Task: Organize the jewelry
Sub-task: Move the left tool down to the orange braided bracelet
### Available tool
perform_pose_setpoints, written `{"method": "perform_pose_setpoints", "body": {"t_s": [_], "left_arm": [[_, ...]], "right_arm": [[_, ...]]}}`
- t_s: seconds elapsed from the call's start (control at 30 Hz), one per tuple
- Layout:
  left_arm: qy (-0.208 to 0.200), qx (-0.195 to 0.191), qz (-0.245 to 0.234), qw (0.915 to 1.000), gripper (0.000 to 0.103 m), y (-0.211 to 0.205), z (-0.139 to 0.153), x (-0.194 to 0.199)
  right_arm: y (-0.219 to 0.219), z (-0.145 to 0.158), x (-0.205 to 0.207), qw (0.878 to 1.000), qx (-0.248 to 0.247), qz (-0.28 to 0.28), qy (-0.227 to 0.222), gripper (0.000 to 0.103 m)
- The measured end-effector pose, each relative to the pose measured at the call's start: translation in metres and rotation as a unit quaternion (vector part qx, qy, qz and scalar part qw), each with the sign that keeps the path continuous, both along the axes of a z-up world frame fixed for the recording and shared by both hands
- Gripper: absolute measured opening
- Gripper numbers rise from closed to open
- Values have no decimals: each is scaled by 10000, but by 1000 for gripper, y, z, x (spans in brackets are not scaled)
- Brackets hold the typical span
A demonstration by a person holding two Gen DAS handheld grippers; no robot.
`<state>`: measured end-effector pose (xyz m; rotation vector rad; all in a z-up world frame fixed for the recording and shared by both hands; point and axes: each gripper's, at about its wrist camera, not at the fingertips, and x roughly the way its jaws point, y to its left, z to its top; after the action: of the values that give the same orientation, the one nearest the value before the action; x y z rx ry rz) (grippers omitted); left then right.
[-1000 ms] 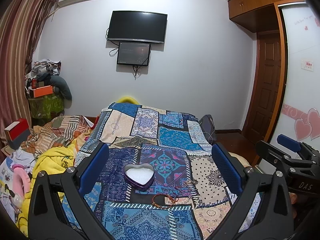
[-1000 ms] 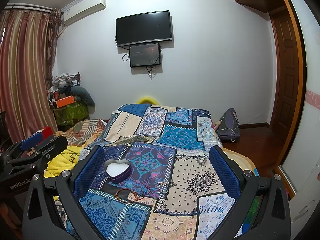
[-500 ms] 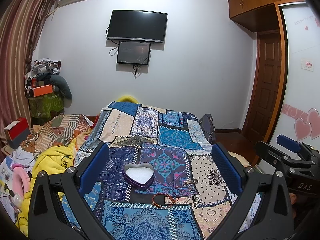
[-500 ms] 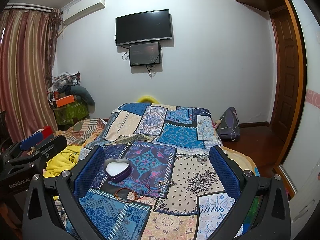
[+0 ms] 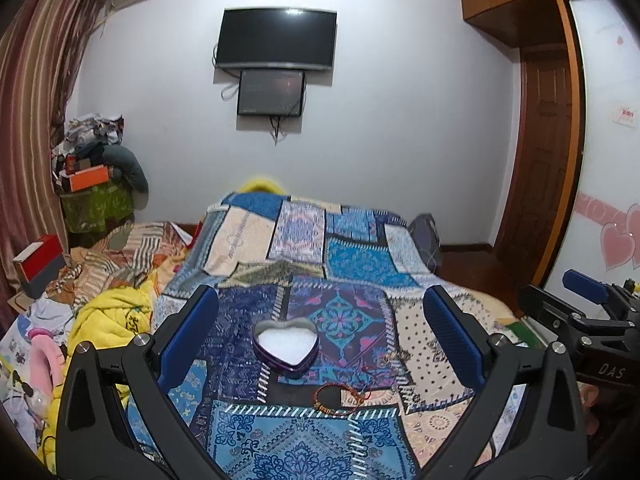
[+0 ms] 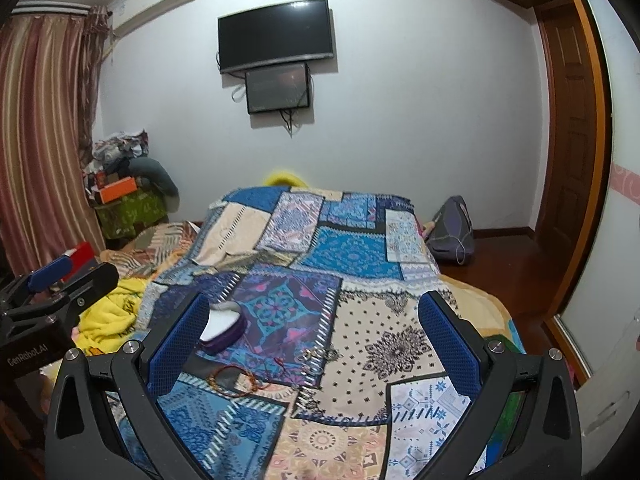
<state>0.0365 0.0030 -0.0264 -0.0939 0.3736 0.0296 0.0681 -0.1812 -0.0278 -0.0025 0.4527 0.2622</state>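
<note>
Left wrist view. Your left gripper hangs above the bed with its jaws spread wide and nothing between them. The heart-shaped tin sits open on the quilt, framed almost centrally between the blue pads; its white lining shows no jewelry inside. At 5 o'clock from the tin, near but apart, lies the red bracelet. At 3 o'clock from the tin a smaller metallic piece rests on the quilt; it is too small to name, perhaps a ring cluster or chain. The other tool enters at the 3 o'clock edge of the frame.

Right wrist view. Your right gripper is likewise spread wide and empty, held above the bed. The tin is partly hidden behind the left-side pad. The bracelet lies at 6 o'clock from the tin, and the metallic piece at 3 o'clock from the bracelet, closer to the middle of the jaws.

Step in hand, as a judgement: approach, before the first pick; nothing is yet in the tin. The next move calls for you to lower one gripper onto a single piece, probably the bracelet, narrow the jaws across its cord, and press lightly so the soft quilt is not pinched up with it.
</note>
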Motion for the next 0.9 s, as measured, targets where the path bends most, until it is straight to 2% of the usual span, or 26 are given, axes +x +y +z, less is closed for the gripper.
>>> {"method": "perform_pose_setpoints", "body": {"t_s": [0.1,0.3,0.47,0.6,0.7,0.83,0.9], "left_arm": [[223,-39,-49,9997,103,2,-11,13],[852,-73,-93,9963,103,9,-46,45],[1524,-199,-128,9880,102,22,-84,68],[1980,-194,-117,9799,94,28,-113,79],[2282,-197,-202,9732,90,29,-135,82],[2628,-358,-368,9635,73,29,-156,86],[2690,-435,-398,9613,72,29,-162,89]], "right_arm": [[-4,-13,11,9997,-91,-45,224,103],[-10,-57,40,9944,-436,-100,960,103],[-12,-84,54,9852,-547,102,1619,103],[-10,-98,58,9807,-572,292,1849,102],[-4,-108,66,9774,-533,449,1994,93],[3,-124,74,9698,-404,744,2287,78],[6,-129,77,9670,-377,864,2365,71]]}}
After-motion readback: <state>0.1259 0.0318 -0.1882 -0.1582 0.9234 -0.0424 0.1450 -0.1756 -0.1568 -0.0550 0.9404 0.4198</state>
